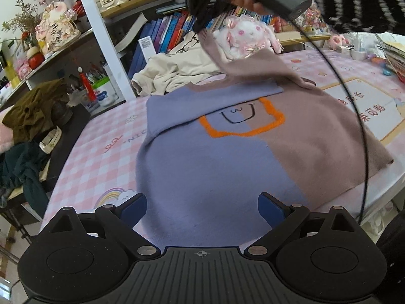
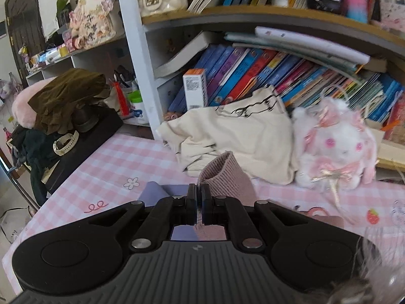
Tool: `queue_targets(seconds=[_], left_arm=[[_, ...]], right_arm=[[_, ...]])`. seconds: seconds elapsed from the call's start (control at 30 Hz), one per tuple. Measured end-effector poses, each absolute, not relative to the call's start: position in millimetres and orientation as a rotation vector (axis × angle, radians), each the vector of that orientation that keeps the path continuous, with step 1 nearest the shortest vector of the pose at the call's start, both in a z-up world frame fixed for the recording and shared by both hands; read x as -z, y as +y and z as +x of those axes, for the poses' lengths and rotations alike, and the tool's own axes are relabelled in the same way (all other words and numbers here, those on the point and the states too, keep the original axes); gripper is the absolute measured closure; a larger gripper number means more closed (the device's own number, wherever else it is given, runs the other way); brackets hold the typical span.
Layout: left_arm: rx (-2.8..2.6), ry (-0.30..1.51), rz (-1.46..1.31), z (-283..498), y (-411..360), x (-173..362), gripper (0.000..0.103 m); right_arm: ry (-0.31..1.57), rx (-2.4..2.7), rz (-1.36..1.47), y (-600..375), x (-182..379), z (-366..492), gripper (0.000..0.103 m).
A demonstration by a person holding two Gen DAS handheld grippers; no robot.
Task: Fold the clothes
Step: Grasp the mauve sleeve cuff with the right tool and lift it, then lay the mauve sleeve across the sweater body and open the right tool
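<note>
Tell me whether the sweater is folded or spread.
Partly folded: sweater body lies flat, blue sleeve folded across; right gripper lifts the mauve sleeve.

Field notes: I see the sweater point(image 1: 227, 157) as soft, matt, fuzzy knit; its cuff point(image 2: 222, 174) is ribbed. My left tool point(image 1: 202, 207) looks like matt black plastic with dull metal rivets. The surface point(image 1: 101, 152) wears a smooth checked covering. The plush rabbit point(image 2: 334, 147) is fluffy, with satiny bows.
</note>
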State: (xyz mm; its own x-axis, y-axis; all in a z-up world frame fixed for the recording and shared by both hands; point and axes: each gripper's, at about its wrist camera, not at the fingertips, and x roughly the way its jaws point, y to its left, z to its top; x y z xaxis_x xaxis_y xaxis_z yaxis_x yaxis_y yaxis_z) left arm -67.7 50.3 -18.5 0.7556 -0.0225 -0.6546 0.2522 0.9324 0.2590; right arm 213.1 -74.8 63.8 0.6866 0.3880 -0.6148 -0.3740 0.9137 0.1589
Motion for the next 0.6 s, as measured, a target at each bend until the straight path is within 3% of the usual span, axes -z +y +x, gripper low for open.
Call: queue_targets(seconds=[0.47, 0.57, 0.6], left_arm=[[0.064, 0.712, 0.291, -71.5, 83.1, 15.7, 0.007], [0.066, 0.708, 0.291, -70.6, 82.8, 15.9, 0.007], [0.067, 0.706, 0.289, -70.1, 82.6, 15.8, 0.007]], right_arm=[[0.800, -0.416, 0.040, -50.8, -19.7, 227.3, 0.098], [0.813, -0.475, 0.101, -54.5, -20.1, 223.7, 0.086], [0.815, -0.492, 0.125, -56.6, -20.7, 221.9, 0.075]])
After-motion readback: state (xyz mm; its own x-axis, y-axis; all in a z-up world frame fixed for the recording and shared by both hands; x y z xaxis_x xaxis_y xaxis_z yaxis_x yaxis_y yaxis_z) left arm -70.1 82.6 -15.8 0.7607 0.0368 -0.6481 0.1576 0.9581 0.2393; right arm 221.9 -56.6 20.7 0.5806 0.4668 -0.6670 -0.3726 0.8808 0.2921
